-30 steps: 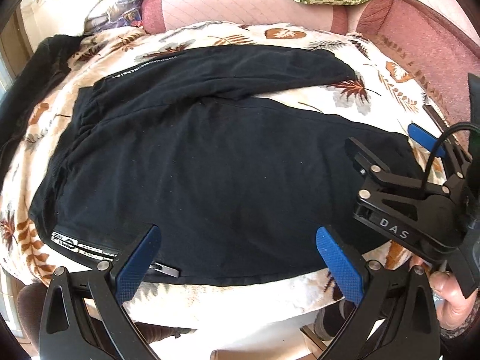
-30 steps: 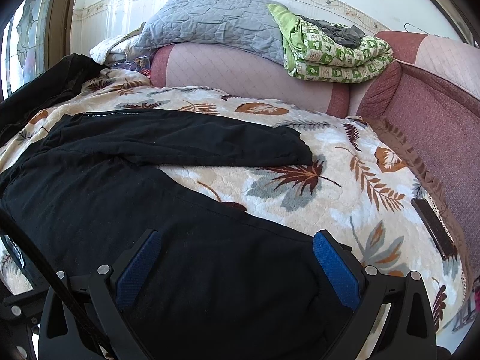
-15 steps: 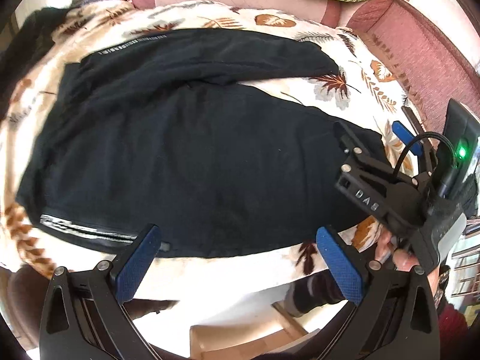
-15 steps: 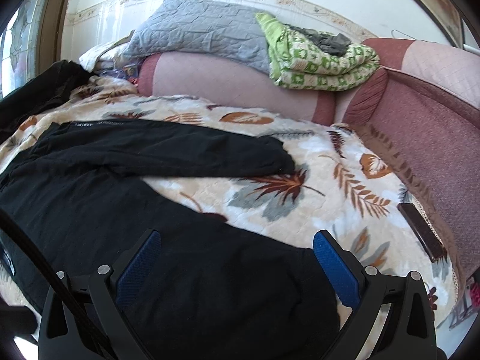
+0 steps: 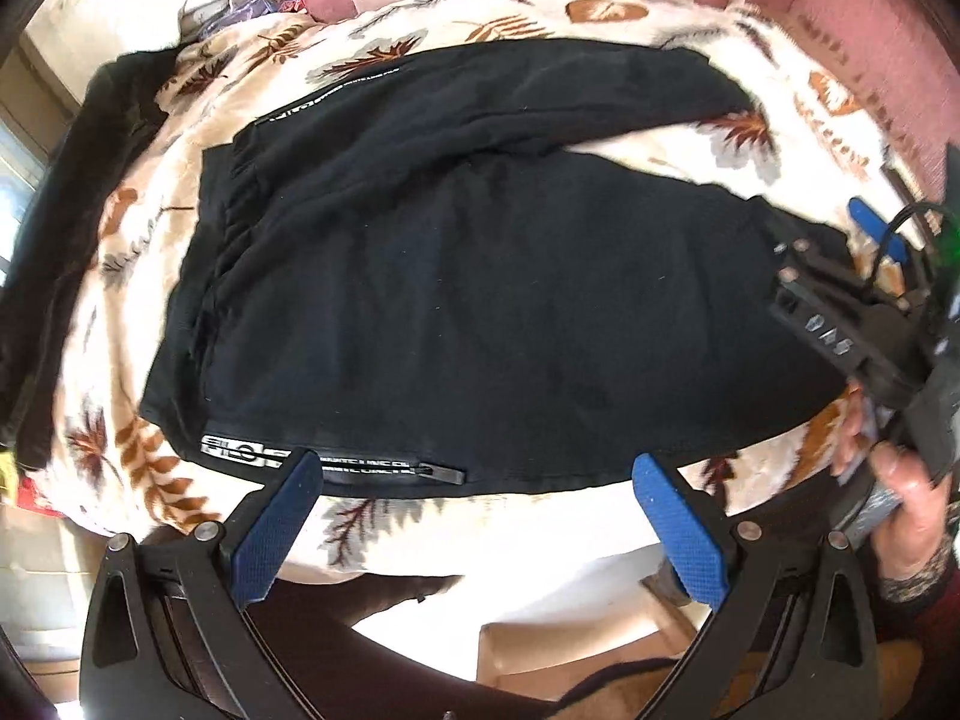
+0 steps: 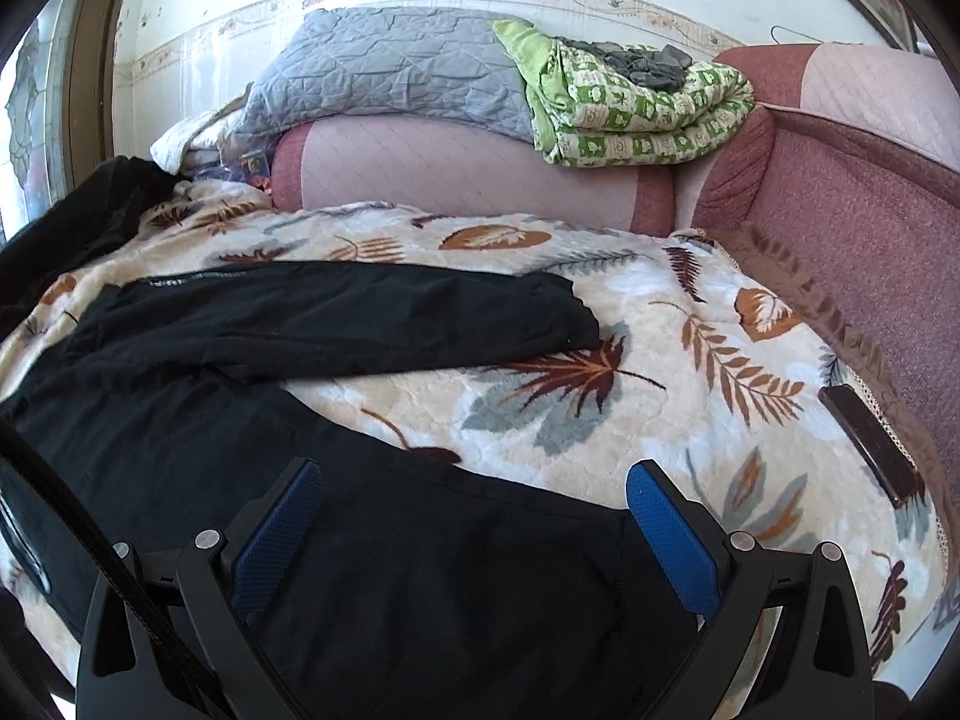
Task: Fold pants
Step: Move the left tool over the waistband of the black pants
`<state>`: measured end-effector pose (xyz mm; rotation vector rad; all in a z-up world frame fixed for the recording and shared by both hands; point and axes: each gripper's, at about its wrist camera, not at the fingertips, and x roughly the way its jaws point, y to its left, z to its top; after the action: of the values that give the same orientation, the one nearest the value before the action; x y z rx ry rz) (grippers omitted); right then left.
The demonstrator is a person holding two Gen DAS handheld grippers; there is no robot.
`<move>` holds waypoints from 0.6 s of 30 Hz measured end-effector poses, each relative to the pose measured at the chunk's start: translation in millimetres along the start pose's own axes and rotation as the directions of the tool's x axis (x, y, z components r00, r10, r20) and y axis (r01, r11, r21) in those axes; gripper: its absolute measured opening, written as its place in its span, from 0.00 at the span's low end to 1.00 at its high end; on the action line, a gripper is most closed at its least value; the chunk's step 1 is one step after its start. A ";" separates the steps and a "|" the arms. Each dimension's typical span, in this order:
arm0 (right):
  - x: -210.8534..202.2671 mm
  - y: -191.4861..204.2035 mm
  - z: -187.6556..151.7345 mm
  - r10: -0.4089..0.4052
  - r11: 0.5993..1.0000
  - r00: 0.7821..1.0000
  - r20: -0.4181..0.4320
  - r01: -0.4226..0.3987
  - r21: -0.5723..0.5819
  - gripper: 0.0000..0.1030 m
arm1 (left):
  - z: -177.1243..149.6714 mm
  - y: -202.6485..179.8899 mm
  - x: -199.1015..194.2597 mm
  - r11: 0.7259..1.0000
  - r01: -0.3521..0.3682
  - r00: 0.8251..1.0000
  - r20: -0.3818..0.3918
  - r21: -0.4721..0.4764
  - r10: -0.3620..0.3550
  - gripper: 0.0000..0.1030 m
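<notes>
Pants spread flat, both grippers poised before the first fold.

The black pants [image 5: 480, 300] lay across the middle of the left wrist view on the leaf-print blanket [image 5: 780, 138], waistband at left, one leg reaching toward the upper right and the other toward the right edge. The left gripper [image 5: 474, 516] stood wide open and empty at the lower frame, near the side stripe. The right gripper [image 6: 474, 516] also gaped empty above the nearer leg's cuff. Judged from this, the step was the approach; next, each would need to pinch an edge and carry one leg over the other.
</notes>
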<state>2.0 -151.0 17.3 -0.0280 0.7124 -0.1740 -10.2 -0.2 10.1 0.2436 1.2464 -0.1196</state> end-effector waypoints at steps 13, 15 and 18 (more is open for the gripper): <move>45.5 -50.5 -5.4 0.154 0.960 0.982 -0.112 -0.122 0.253 1.00 | 35.3 15.4 -1.5 0.989 -0.051 0.998 0.033 -0.139 0.056 1.00; 49.1 -47.8 -5.2 0.152 0.962 0.981 -0.119 -0.119 0.245 1.00 | 38.5 11.3 0.0 0.989 -0.073 0.997 0.029 -0.130 0.077 1.00; 53.9 -38.5 -6.4 0.141 0.974 0.980 -0.139 -0.113 0.194 1.00 | 41.0 9.3 1.4 0.989 -0.077 0.996 0.027 -0.129 0.081 1.00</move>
<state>32.2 -197.8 -19.2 0.2112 0.8448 -0.1198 30.1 -1.2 22.0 0.1797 1.2060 0.0248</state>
